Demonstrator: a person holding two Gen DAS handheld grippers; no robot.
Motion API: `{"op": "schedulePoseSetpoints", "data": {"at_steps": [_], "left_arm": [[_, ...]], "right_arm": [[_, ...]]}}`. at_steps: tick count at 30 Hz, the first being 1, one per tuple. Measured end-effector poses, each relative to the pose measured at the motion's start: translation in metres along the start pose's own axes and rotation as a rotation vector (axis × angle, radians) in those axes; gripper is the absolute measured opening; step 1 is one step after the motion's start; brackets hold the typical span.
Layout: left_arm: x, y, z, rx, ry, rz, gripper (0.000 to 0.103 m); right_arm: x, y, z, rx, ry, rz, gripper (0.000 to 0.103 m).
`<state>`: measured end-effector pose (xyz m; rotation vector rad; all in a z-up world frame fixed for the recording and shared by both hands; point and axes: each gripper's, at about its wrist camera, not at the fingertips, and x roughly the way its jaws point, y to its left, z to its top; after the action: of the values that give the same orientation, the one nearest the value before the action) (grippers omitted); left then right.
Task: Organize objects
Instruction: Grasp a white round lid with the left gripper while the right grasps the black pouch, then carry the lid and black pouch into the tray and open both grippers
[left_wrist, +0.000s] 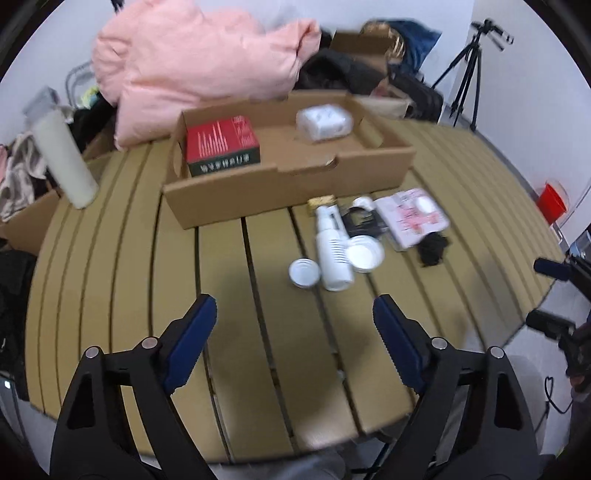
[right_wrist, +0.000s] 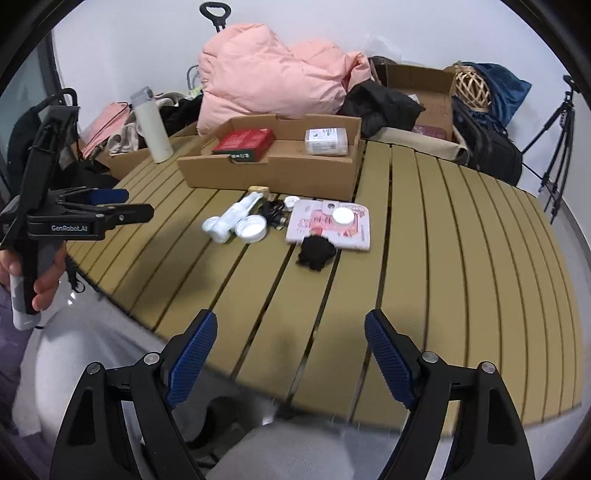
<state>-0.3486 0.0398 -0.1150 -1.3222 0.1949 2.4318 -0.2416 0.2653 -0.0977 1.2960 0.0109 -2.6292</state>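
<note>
plainly, only the right wrist view shows the left hand-held gripper (right_wrist: 122, 206) from outside, at the far left, a person's hand (right_wrist: 44, 280) round its grip, its jaws apart with nothing between them; the left wrist view alone takes in a red container (left_wrist: 552, 201) on the floor at the far right; going left to right on the slatted worktop (right_wrist: 461, 266): a tall pale bottle (right_wrist: 151, 125) stands upright near the far left edge; beside it a shallow cardboard tray (right_wrist: 269, 177) holds a red box (right_wrist: 245, 142) at its left end and a white wrapped pack (right_wrist: 327, 141) at its right; just in front of the tray lies a cluster: a white spray bottle (right_wrist: 232, 218) on its side, a round white lid (right_wrist: 252, 228) touching it, a tangle of black cable (right_wrist: 273, 214), a pink booklet (right_wrist: 325, 229) with a small white disc (right_wrist: 342, 216) on it, and a black hair tie (right_wrist: 316, 253) at the booklet's near edge; behind, a pink padded jacket (right_wrist: 266, 74) is heaped; the right hand-held gripper (right_wrist: 290, 332) hangs over the near edge, blue pads (right_wrist: 192, 358) wide apart, empty.
</note>
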Motion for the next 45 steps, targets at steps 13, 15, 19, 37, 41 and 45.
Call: {"op": "schedulePoseSetpoints", "data": {"at_steps": [13, 15, 19, 37, 41, 45], "left_arm": [[0.087, 0.018, 0.006, 0.034, 0.072, -0.126, 0.055], [0.088, 0.014, 0.007, 0.062, 0.057, -0.117, 0.053], [0.088, 0.009, 0.006, 0.086, 0.04, -0.099, 0.026], [-0.062, 0.041, -0.013, -0.05, -0.097, -0.182, 0.025], [-0.139, 0.048, -0.026, -0.079, -0.17, -0.147, 0.025], [-0.202, 0.045, -0.038, -0.076, -0.271, -0.139, 0.025]], "right_arm": [[0.111, -0.023, 0.044, 0.01, 0.076, -0.005, 0.056], [0.118, -0.023, 0.044, 0.017, 0.08, 0.004, 0.055], [0.126, -0.026, 0.043, 0.042, 0.076, 0.002, 0.04], [0.025, -0.016, 0.028, -0.025, -0.03, 0.016, 0.037], [-0.052, -0.014, 0.024, -0.067, -0.112, 0.009, 0.037], [-0.109, -0.011, 0.02, -0.08, -0.197, -0.018, 0.037]]}}
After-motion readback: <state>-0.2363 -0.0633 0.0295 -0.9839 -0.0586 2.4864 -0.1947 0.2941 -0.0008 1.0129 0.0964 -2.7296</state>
